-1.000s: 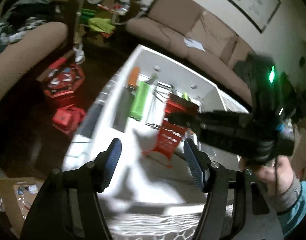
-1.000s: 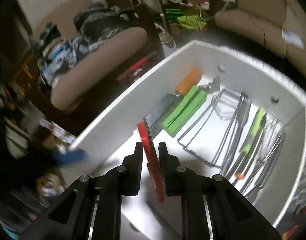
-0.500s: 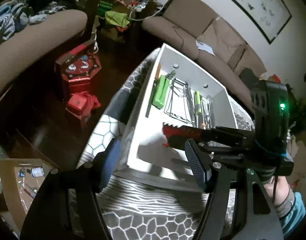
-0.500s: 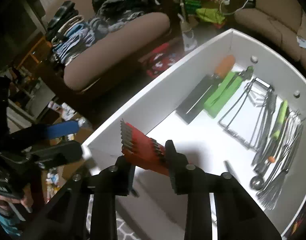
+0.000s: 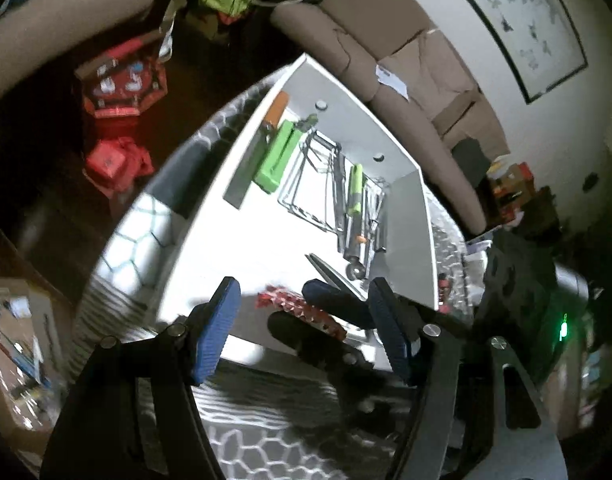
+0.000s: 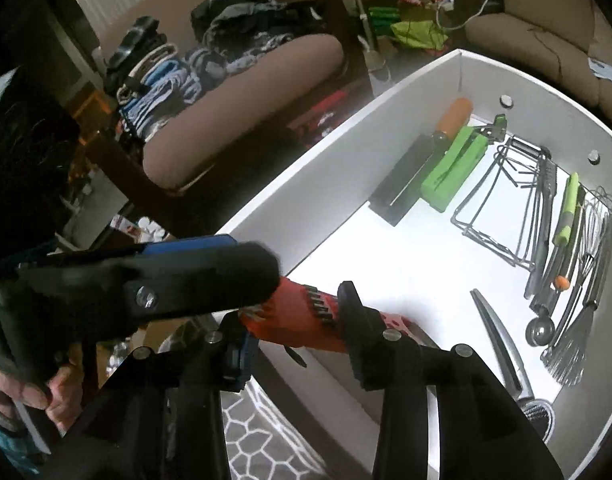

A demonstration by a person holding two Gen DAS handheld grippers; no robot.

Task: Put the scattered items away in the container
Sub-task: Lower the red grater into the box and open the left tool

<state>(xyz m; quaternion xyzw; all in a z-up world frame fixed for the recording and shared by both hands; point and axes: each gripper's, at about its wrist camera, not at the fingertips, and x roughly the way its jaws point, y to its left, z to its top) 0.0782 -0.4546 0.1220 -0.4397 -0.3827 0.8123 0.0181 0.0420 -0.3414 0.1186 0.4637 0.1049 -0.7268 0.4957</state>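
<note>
A red bit holder [image 6: 306, 318] with a row of dark tips hangs over the near corner of the white container [image 6: 326, 168]. It lies crosswise between the jaws of my right gripper [image 6: 297, 344], which are opening, and the pads no longer clamp it. One finger of my left gripper [image 6: 165, 280] crosses in from the left and hides the holder's left end. In the left wrist view my left gripper [image 5: 306, 332] stands open. Its blue pads are wide apart on either side of the right gripper's fingertips and the red holder [image 5: 297, 308], touching neither.
The container [image 5: 420, 216] holds an orange-handled knife [image 6: 450, 120], a green tool [image 6: 454, 168], a wire rack [image 6: 502, 200], a whisk, a scoop and other metal utensils along the right wall. It rests on a grey patterned cloth [image 5: 265, 452]. A person's hand [image 6: 37, 392] holds the left gripper. Sofas and red boxes [image 5: 121, 80] surround it.
The right gripper carried the red holder to the container's near corner and its jaws widened; the holder turned from edge-on to lying across. The left gripper closed in around the right gripper's tips.
</note>
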